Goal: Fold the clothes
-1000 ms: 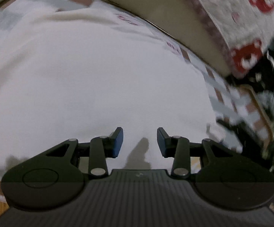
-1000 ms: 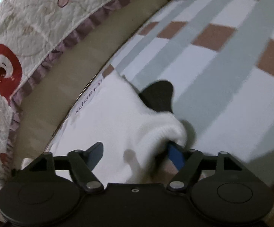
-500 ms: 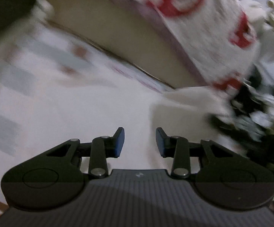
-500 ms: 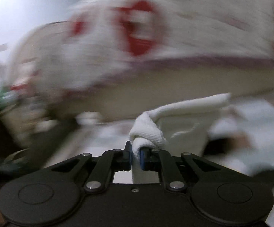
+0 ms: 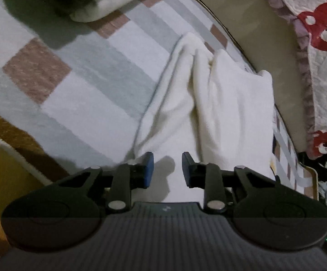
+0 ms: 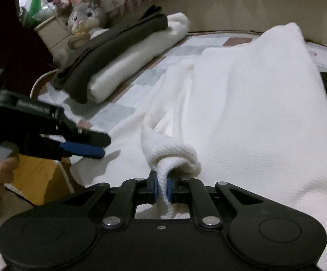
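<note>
The checked mat of pale grey, white and terracotta squares [image 5: 77, 94] covers the surface on which everything lies; what is under it, floor or bed, I cannot tell. A beige padded edge runs along its far side, with a quilted white bear-print blanket [image 5: 321, 52] beyond. On the mat's right half, in the left wrist view, lies the white waffle-knit garment [image 5: 219, 103], its length running from near to far, bunched into long ridges and not yet flat. Far left in the right wrist view sits a stack of folded clothes, dark brown on white [image 6: 118, 61], with a grey plush rabbit [image 6: 84, 15] behind it.

The fold seems to be mid-way: one part of the garment is lifted, being carried across. The right claw [image 6: 162, 188] is clamped on a twisted fold of the white knit, cloth pinched between its blue pads. The left claw [image 5: 167, 169] has just been narrowing; its jaws stand partly apart with nothing between them, low over the garment's near edge.

Next, I judge, the left claw must settle on the near edge or corner and close on it, so that both claws can pull the cloth taut. Then the lifted part can be laid squarely over the rest, with the ridges smoothed out.
</note>
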Demonstrator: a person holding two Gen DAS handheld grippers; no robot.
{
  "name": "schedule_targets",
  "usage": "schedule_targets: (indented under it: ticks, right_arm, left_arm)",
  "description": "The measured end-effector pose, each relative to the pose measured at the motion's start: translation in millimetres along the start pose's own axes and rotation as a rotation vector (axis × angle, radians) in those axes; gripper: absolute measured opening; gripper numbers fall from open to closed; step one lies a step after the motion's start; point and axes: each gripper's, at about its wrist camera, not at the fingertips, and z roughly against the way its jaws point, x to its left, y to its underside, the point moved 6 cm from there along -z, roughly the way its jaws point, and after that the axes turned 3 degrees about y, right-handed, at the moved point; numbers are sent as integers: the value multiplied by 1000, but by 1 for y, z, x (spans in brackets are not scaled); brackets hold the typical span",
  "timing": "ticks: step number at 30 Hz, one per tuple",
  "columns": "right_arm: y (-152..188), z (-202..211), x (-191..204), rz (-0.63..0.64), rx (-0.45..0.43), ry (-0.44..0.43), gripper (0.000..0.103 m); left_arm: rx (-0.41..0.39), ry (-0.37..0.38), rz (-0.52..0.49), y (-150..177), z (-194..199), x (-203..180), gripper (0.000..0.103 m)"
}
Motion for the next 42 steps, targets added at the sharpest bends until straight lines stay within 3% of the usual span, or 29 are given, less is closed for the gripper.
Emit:
schedule_targets:
  ticks: [4,7,8,11,15,21,24,26,27,28,30,32,34,37,40,42]
  right_arm:
    - [-5,9,4,48,-23,8,11]
    - [-12,14,2,62,-48,5,11]
    - [-14,14,1,60,-51,5,11]
    - [-14,12,-2,46,-50,8,11]
    - [-18,20,2,48,-71,-43,12]
    - [-41,38,38,126,-126,-128,12]
    - [-33,17,55,190,-64,-133,12]
    - [-20,-9,62,270,2,-102,12]
    - [-13,-19,66,316,29,-87,17]
    - [-7,-19,69,341,31,-95,30]
    - [0,-3,74,359,6,-143,44]
    - [3,22,67,300,-12,-201,49]
    - [6,52,51,245,-48,-178,51]
    - [14,85,20,276,-48,-30,53]
    - [27,111,-12,340,-12,135,53]
    - [40,120,-33,336,10,216,53]
  left_arm:
    - [5,-10,-20,4,-4,-5,27]
    - [72,100,92,6,-15,2,32]
    - [96,126,134,7,-17,7,24]
    - [9,25,58,0,-3,3,22]
    - [-31,-83,-15,-1,4,-1,23]
    - [-123,66,77,-18,19,2,23]
    - [-187,134,42,-26,26,-6,27]
    - [-161,171,44,-25,21,-10,30]
    - [-139,171,42,-23,14,-12,30]
    - [-118,151,36,-20,9,-13,30]
    - [-100,119,18,-18,6,-13,31]
    - [-96,130,15,-17,10,-12,33]
    - [-93,151,18,-16,12,-14,35]
    - [-60,106,-33,-10,7,-21,38]
    - [-31,-28,-180,3,8,-35,44]
    - [-23,-44,-269,10,9,-48,47]
